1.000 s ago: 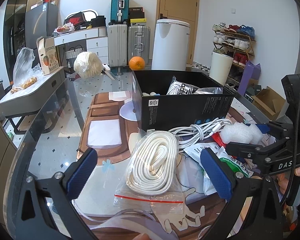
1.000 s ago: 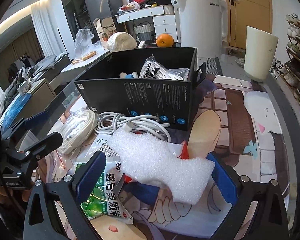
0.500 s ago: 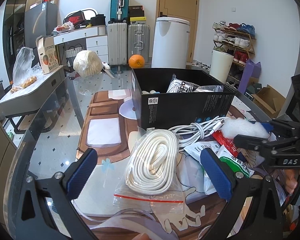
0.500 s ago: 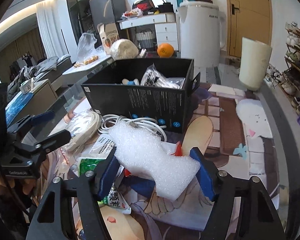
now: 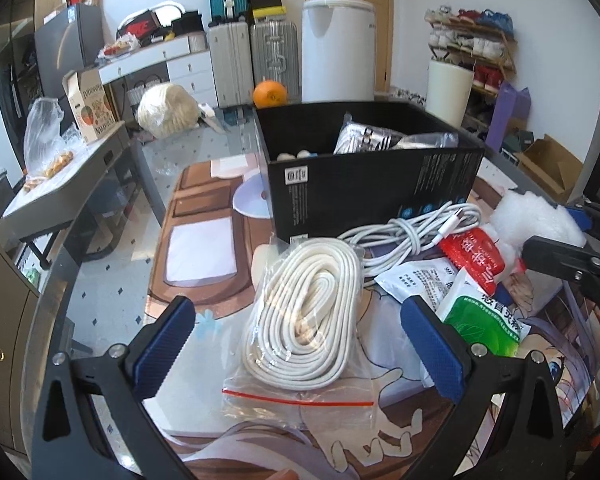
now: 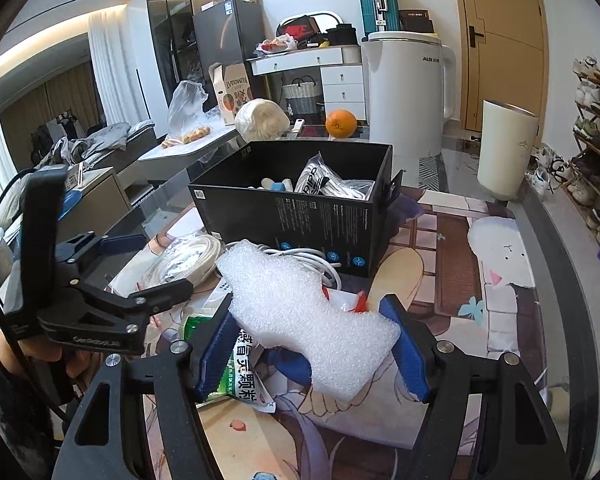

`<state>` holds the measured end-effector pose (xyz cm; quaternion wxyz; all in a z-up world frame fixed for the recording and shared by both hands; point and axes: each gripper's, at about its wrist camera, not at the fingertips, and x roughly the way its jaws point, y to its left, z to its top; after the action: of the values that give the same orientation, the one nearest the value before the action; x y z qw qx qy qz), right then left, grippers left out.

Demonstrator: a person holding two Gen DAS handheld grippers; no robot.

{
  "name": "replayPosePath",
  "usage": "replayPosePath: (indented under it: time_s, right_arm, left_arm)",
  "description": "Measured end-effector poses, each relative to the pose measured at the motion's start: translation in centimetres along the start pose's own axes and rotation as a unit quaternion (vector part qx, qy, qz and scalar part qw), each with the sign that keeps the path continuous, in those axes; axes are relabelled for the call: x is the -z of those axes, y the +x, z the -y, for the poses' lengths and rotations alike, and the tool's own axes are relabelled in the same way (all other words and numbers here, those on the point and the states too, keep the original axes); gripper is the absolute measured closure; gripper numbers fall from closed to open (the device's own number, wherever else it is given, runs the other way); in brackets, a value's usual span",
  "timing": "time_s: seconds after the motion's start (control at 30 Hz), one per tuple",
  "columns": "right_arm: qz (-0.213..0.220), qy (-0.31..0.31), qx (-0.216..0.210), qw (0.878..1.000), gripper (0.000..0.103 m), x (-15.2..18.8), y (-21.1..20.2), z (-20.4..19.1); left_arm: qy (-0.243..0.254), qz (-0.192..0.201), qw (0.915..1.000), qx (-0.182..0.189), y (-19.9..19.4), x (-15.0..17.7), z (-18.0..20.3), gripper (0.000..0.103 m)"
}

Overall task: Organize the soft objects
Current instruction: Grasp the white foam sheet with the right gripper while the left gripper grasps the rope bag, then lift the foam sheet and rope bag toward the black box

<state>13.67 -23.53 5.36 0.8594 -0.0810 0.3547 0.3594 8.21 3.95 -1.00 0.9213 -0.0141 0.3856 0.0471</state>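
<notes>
The white foam sheet is shown clenched between the blue pads of the right tool, held just above the clutter on the bench. Beneath it a green medicine sachet and a red sachet are seen, with a coiled white charging cable lying against the wall of the black box.

The left tool is shown released, its pads set on either side of a bagged coil of white rope without touching it.

The step in hand is judged to be the transfer of the foam into the box, where a packet and some small items are already stowed. The grip is best kept light, since foam is easily crushed. The sheet should be raised clear of the near wall before it is carried over, so that its long free end is not caught on the rim. Release is best made low inside the box, over its emptier left part. The charging cable should be watched, since a loop could be dragged along by the foam.
</notes>
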Motion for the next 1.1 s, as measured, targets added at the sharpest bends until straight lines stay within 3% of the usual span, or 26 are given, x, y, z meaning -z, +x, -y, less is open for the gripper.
replayPosePath:
  time_s: [0.27,0.43,0.57,0.67,1.1]
  right_arm:
    - [0.003,-0.005,-0.005,1.0,0.032,0.0,-0.3,-0.2]
    - [0.006,-0.007,-0.007,1.0,0.032,-0.1,-0.4,-0.4]
    - [0.005,-0.007,-0.008,1.0,0.032,-0.1,-0.3,-0.4]
    - [0.005,-0.008,-0.008,1.0,0.032,-0.1,-0.3,-0.4]
    - [0.015,-0.015,-0.007,1.0,0.032,-0.3,-0.4,-0.6]
  left_arm:
    - [-0.006,-0.048,0.9988,0.001,1.8,-0.3,0.1,0.005]
    - [-0.004,-0.055,0.9985,0.007,2.0,-0.1,0.2,0.026]
    - [-0.001,-0.043,0.999,0.014,1.6,0.0,0.2,0.052]
    - [0.004,-0.037,0.999,0.027,1.2,0.1,0.2,0.061]
    - [0.016,0.016,0.9991,0.036,-1.2,0.4,0.6,0.065]
